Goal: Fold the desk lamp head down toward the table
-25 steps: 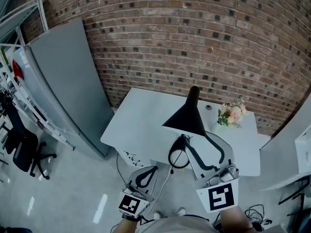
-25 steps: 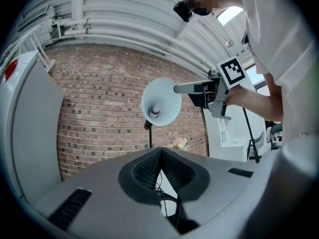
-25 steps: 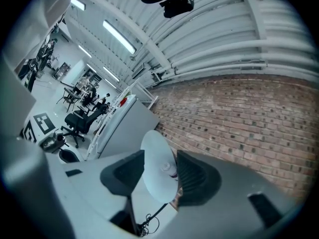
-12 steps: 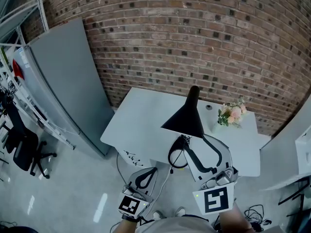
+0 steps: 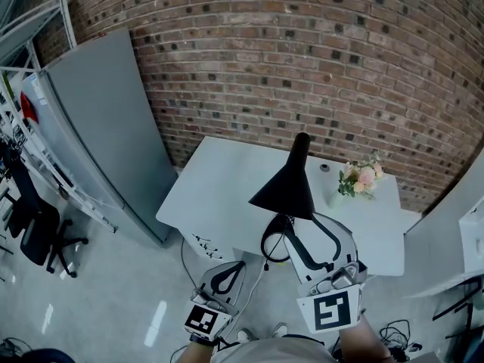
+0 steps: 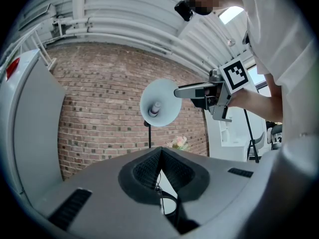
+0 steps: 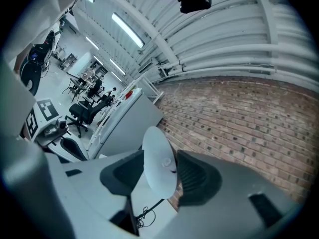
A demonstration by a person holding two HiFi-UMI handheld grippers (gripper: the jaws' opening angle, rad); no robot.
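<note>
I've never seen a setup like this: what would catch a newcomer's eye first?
The black cone-shaped lamp shade stands out, raised above the white table before a brick wall. The right gripper reaches up to it, jaws apart with the shade's rim between them, while the left gripper hangs lower, jaws together. Pink flowers sit at the table's far right.
</note>
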